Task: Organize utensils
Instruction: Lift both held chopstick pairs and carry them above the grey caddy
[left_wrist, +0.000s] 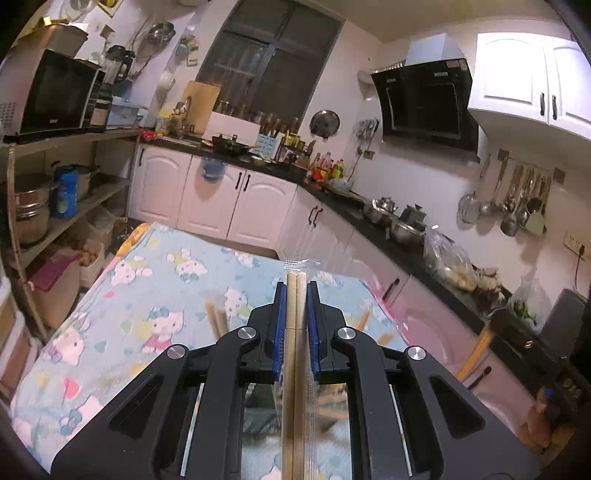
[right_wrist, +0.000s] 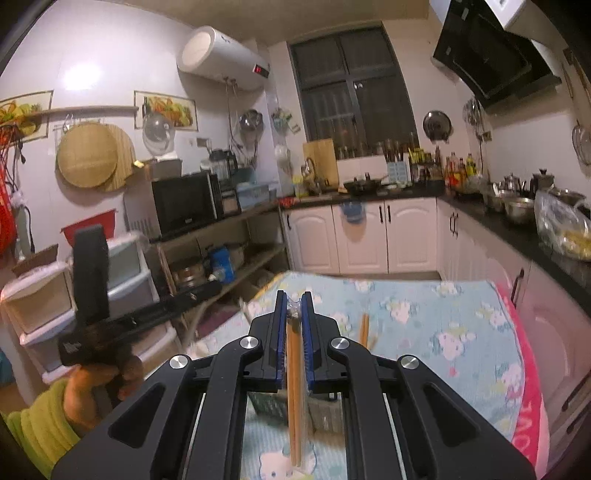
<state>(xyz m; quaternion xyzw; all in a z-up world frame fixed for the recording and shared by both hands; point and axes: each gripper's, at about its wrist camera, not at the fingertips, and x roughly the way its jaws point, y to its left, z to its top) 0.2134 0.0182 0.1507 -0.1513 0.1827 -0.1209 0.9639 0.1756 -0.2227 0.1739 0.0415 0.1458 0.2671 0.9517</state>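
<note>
My left gripper (left_wrist: 295, 286) is shut on a pair of pale wooden chopsticks in a clear wrapper (left_wrist: 295, 317). The pair runs along the fingers, and its tip sticks out past them. My right gripper (right_wrist: 294, 295) is shut on another wrapped pair of chopsticks (right_wrist: 293, 363), with the crumpled wrapper end between the fingertips. Both grippers are held above a table covered in a blue cartoon-cat cloth (left_wrist: 155, 295). More loose chopsticks lie on the cloth (left_wrist: 216, 319) (right_wrist: 364, 328).
A mesh container (right_wrist: 271, 406) shows under the right gripper. At the left of the right wrist view, a hand in a yellow-green sleeve (right_wrist: 40, 424) holds the other gripper. White cabinets and a cluttered black counter (left_wrist: 369, 218) run behind and to the right. Open shelves (left_wrist: 74, 206) stand at left.
</note>
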